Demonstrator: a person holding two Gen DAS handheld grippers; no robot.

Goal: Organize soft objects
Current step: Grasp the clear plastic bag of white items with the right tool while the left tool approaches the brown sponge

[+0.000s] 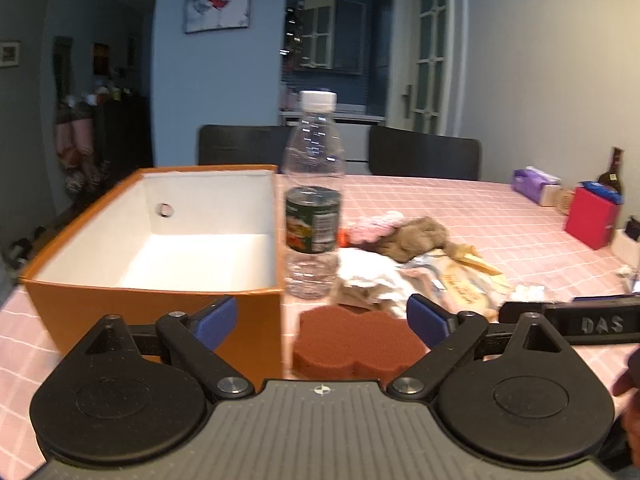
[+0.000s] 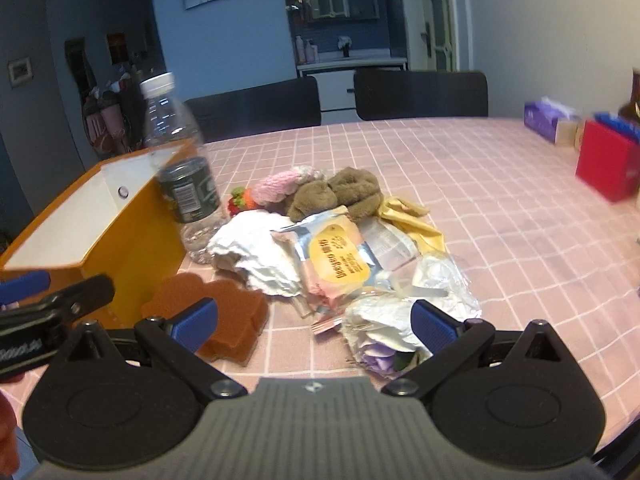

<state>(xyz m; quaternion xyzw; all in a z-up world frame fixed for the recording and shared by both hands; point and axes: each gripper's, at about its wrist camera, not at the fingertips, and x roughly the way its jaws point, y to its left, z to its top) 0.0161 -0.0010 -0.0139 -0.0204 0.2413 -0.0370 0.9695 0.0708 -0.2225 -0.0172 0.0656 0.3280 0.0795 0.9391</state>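
Tablecloth [image 2: 460,208] in pink check covers the whole surface and carries everything. The orange box [image 1: 152,312] sits at its left side, the largest thing on it, and its white inside shows nothing put away, so by my reading the sorting has not really begun.

Just right of the box stands a clear water bottle [image 1: 314,200], upright and close against the box's wall; it is hard, so probably not for the box. Beyond and beside the bottle lies the pile of soft things: a brown plush toy [image 2: 340,194] with a pink knitted piece [image 2: 280,188] touching it, a yellow cloth [image 2: 416,220] on the far side, a crumpled white cloth [image 2: 260,256], and a pink-and-yellow wipes pack [image 2: 336,264] in the middle. Nearer the right gripper is a wrapped purple flower [image 2: 384,356].

The rust-brown sponge [image 1: 352,340] lies flat on the table just beside the box's near corner.

The left gripper [image 1: 322,320] hovers over the sponge with jaws wide, holding nothing; the sponge sits roughly between its fingers, so it looks like the first pick. The right gripper [image 2: 316,324] is also spread wide and empty, near the flower and the pile.

Everything soft remains outside the box.
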